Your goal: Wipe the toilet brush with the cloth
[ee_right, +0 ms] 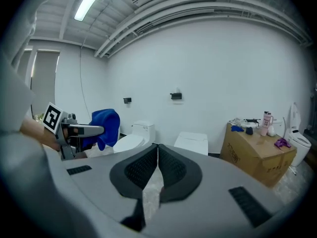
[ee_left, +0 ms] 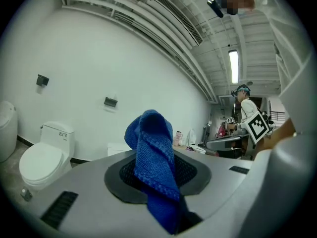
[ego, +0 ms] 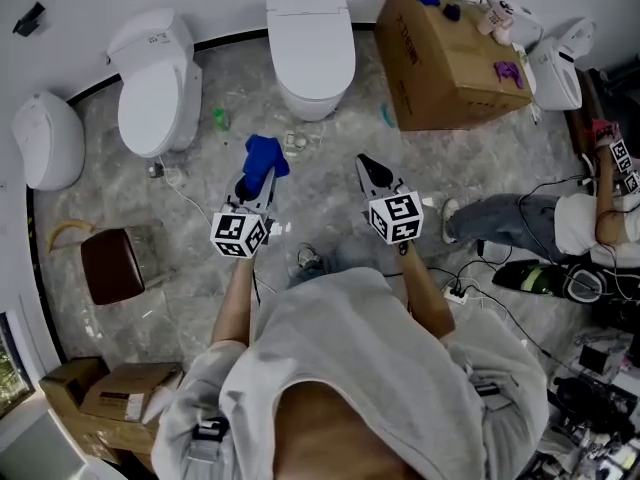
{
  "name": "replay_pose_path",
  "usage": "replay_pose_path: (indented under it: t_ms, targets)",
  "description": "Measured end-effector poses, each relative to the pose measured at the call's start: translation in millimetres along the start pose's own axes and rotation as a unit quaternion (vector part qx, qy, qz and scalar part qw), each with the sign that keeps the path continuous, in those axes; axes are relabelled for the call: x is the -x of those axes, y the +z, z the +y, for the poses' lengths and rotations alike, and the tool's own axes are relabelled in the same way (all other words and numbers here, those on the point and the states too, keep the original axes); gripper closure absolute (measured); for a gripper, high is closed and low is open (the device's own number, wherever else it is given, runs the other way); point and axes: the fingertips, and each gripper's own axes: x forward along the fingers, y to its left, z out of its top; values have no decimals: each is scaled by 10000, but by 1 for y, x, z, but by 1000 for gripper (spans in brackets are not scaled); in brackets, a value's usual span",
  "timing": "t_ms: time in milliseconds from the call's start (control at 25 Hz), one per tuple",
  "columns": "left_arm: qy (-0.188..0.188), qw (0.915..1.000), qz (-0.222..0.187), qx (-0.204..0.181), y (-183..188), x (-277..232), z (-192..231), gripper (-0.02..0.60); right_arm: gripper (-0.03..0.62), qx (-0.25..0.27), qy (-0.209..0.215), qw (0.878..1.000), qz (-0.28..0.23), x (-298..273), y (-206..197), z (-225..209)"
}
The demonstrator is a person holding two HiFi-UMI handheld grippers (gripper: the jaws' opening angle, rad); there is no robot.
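Left gripper view: the left gripper (ee_left: pixel 158 168) is clamped on a blue cloth (ee_left: pixel 151 143), a looped terry weave rising in a twisted peak between its jaws. The right gripper (ee_right: pixel 157 151) has its jaws pressed together on nothing. Only the head view shows the brown bin (ego: pixel 112 265) near left and a person (ego: pixel 520 223) sitting right.

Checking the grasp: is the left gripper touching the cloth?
Touching. The left gripper view shows the left gripper pinching the cloth between its jaws.
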Motion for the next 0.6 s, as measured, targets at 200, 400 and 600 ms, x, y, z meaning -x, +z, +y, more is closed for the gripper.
replay_pose_path:
  t_ms: [200, 400, 600]
  targets:
    - [33, 9998, 179, 59, -13, -15, 6, 463, 562, -111, 101, 9997, 210, -17, -16, -8]
    - [83, 9991, 407, 131, -33, -45, 18, 463, 562, -227, 266, 9986, 386, -56, -32, -26]
    - [172, 9963, 793, 289, -61, -75, 35, 463, 562, -386, 438, 9970, 504, -103, -42, -45]
